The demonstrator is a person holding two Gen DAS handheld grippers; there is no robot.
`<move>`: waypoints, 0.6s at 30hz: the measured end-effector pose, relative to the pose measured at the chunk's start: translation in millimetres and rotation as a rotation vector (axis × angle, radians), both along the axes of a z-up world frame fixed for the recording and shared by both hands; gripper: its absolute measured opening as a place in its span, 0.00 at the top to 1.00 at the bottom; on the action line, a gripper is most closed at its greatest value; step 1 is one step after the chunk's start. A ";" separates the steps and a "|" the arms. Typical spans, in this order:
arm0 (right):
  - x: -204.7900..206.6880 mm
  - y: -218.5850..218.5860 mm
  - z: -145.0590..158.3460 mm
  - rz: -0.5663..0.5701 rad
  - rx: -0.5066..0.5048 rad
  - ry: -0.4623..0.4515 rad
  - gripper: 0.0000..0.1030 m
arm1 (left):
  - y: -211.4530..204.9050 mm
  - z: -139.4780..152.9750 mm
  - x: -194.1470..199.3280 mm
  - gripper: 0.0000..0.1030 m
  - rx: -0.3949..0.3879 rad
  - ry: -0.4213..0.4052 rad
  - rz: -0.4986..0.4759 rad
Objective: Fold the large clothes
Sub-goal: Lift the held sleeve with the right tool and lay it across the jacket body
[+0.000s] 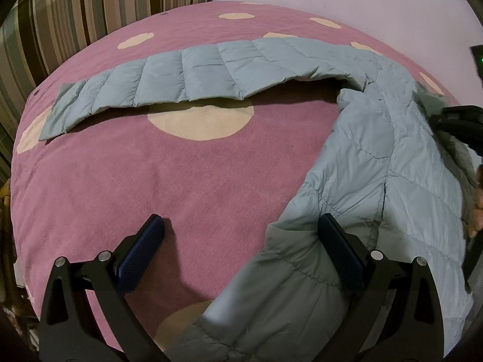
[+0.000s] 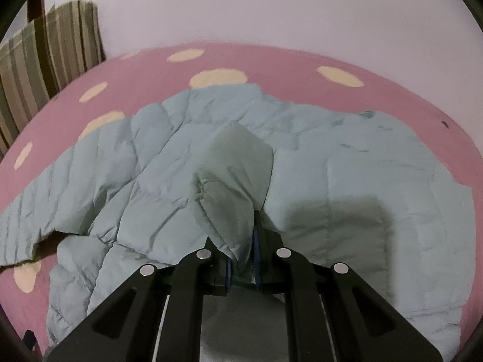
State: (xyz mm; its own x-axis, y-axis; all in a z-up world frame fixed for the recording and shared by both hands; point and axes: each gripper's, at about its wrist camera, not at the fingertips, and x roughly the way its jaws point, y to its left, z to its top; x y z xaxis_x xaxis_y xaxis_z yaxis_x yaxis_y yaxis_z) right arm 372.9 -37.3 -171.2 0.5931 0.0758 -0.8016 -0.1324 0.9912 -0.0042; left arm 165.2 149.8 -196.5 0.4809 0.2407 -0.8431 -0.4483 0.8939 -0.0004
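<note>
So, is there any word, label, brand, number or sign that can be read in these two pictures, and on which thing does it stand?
None: no readable text in either view.
The jacket shows no label or brand.
The blanket has only pale spots, no writing.
The striped pillow has only stripes.
The dark device at the right edge shows a green light, no words.

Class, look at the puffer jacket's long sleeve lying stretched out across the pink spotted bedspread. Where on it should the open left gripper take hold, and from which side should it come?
Probably the cuff end of the sleeve. It is the free tip, flatter and thinner than the quilted sections, lying flat on the bedspread. The left gripper, jaws wide, should come from the near edge, where a shadowed gap suggests the sleeve sits slightly raised.
</note>
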 end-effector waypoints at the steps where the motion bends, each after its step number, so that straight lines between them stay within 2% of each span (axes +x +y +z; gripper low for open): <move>1: 1.7 6.1 -4.0 0.011 -0.010 0.014 0.90 | 0.0 -0.1 0.5 0.02 -0.001 0.000 0.000; 7: 0.2 21.2 -6.3 0.061 -0.061 0.042 0.89 | 0.1 -0.5 0.3 0.02 0.000 0.000 0.000; 8: 0.0 23.3 -6.8 0.068 -0.071 0.043 0.86 | 0.2 -0.5 -0.4 0.02 0.000 -0.001 0.000; 13: -2.5 31.5 -6.4 0.093 -0.108 0.033 0.85 | 0.2 -0.7 -0.1 0.02 -0.001 -0.001 0.000; 18: -5.9 31.4 -2.4 0.099 -0.075 0.028 0.72 | 0.2 -0.9 -0.8 0.02 -0.001 -0.001 0.000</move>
State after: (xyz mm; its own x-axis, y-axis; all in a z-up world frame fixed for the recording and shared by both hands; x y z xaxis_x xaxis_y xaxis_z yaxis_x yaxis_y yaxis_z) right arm 367.0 -5.9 -173.6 0.5631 0.0724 -0.8232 -0.2310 0.9702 -0.0727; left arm 164.4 149.9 -197.4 0.4819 0.2400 -0.8427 -0.4480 0.8940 -0.0016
